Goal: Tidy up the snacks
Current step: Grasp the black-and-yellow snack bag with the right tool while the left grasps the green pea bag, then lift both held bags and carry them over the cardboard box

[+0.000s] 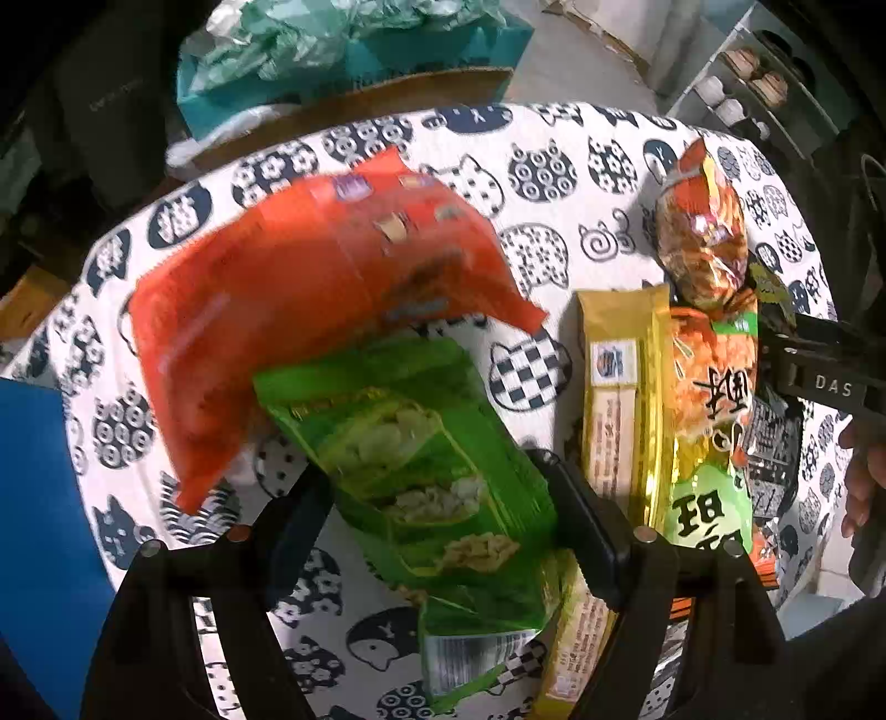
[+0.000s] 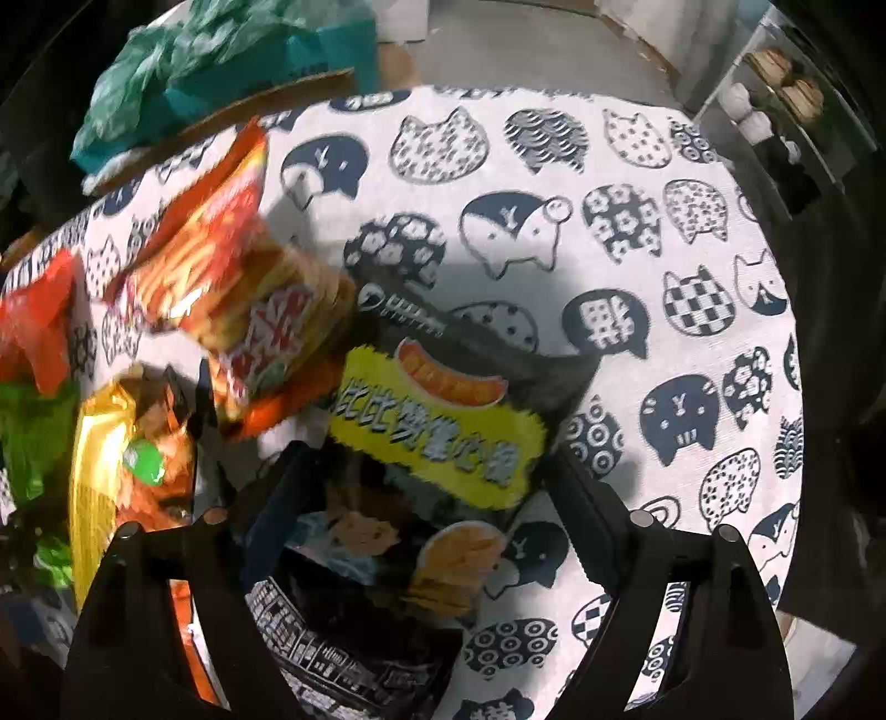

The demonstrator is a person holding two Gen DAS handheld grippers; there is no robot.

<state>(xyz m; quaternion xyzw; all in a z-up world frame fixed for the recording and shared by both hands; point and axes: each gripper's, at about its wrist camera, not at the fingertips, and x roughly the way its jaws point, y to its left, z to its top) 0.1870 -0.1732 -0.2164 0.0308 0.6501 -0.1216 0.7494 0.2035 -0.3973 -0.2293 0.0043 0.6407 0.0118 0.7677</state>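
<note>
the left tongs [image 1: 437, 498] point down at the bench [image 1: 554, 166], which wears a white cloth printed with navy cat heads. their jaws stand wide, one on each side of a green snack bag [image 1: 421, 459] that lies between them; whether the pads press on it cannot be told. an orange-red bag [image 1: 288, 310] lies just beyond the green one, its near edge overlapping it. to the right lie a gold packet [image 1: 620, 399], an orange and green bag [image 1: 714, 421] beside it, and a clear-wrapped orange snack pack [image 1: 703, 243] farther back.

the right tongs [image 2: 421, 498] also point down with jaws wide — a black bag with a yellow label [image 2: 437, 432] sits between them, reaching past the fingertips onto the cloth; a grip is not clear here either. just left of it lies a red and orange snack pack [image 2: 243, 288], blurred, and farther left a gold packet [image 2: 99, 471]. a teal box [image 2: 310, 50] stands beyond the bench edge.
</note>
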